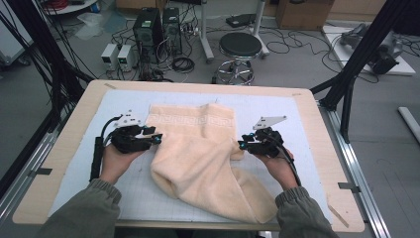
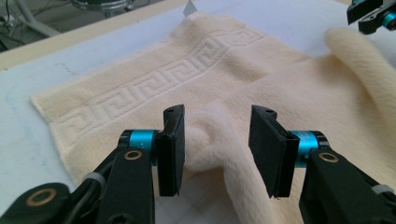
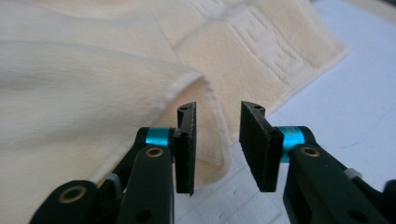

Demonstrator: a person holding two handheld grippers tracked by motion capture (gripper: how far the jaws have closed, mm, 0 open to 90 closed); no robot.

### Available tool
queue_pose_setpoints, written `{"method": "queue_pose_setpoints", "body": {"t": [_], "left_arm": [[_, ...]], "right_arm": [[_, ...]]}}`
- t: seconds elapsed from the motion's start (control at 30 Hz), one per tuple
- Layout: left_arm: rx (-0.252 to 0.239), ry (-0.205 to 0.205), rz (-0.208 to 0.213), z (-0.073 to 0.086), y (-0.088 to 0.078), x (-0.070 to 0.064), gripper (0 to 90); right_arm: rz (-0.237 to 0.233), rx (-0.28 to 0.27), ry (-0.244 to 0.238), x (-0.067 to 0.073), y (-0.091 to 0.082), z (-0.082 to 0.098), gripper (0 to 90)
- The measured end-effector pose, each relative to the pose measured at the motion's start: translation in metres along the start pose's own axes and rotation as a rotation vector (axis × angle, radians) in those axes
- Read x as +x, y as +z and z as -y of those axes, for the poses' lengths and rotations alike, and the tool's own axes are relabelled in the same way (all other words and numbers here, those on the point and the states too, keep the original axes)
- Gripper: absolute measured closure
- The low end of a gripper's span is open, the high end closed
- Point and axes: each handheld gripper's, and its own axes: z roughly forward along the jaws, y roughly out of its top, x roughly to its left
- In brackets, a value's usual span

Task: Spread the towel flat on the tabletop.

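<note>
A cream towel (image 1: 198, 148) with a key-pattern border lies crumpled on the white mat (image 1: 124, 198), its far part flat and its near part bunched in folds. My left gripper (image 1: 157, 138) sits at the towel's left edge. In the left gripper view its jaws (image 2: 217, 149) stand apart around a raised fold of towel (image 2: 187, 60), which leans on the left pad and leaves a gap at the right one. My right gripper (image 1: 241, 145) is at the towel's right edge. Its jaws (image 3: 217, 144) are apart with an empty gap, and a curled towel (image 3: 70, 70) hem lies just behind the left jaw.
The mat covers a wooden table (image 1: 64, 148) with a bare rim all round. Beyond the far edge stand a black stool (image 1: 240, 47), computer towers (image 1: 148, 29) and loose cables on the floor. Black frame posts (image 1: 361, 54) rise at the right.
</note>
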Motion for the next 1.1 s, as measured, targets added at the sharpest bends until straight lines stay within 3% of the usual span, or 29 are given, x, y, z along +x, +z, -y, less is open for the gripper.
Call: {"method": "queue_pose_setpoints", "body": {"t": [0.13,0.23,0.4,0.5,0.7,0.8,0.9,1.03,1.1], "left_arm": [[-0.02,0.036,0.029,0.019,-0.023,-0.011,52.4],[-0.042,0.053,0.057,0.039,-0.032,-0.025,46.3],[0.045,0.086,0.124,0.068,-0.032,-0.048,44.7],[0.105,0.087,0.182,0.077,-0.026,-0.058,46.7],[0.228,0.101,0.263,0.077,-0.001,-0.073,50.8],[0.222,0.087,0.285,0.071,0.007,-0.081,50.8],[0.205,0.08,0.279,0.067,0.01,-0.084,53.7],[0.189,0.08,0.248,0.063,0.008,-0.083,79.5],[0.161,0.067,0.236,0.061,0.001,-0.08,83.8]], "right_arm": [[-0.047,-0.044,-0.045,0.02,-0.02,-0.001,59.9],[-0.099,-0.048,-0.101,0.041,-0.024,0.002,54.5],[-0.197,-0.052,-0.18,0.072,-0.017,0.013,48.3],[-0.238,-0.018,-0.208,0.087,-0.009,0.023,47.2],[-0.27,0.087,-0.224,0.1,0.015,0.043,53.1],[-0.285,0.091,-0.208,0.101,0.02,0.046,62.0],[-0.294,0.096,-0.202,0.101,0.021,0.046,69.5],[-0.297,0.095,-0.228,0.103,0.022,0.045,79.7],[-0.29,0.091,-0.233,0.103,0.02,0.043,81.5]]}}
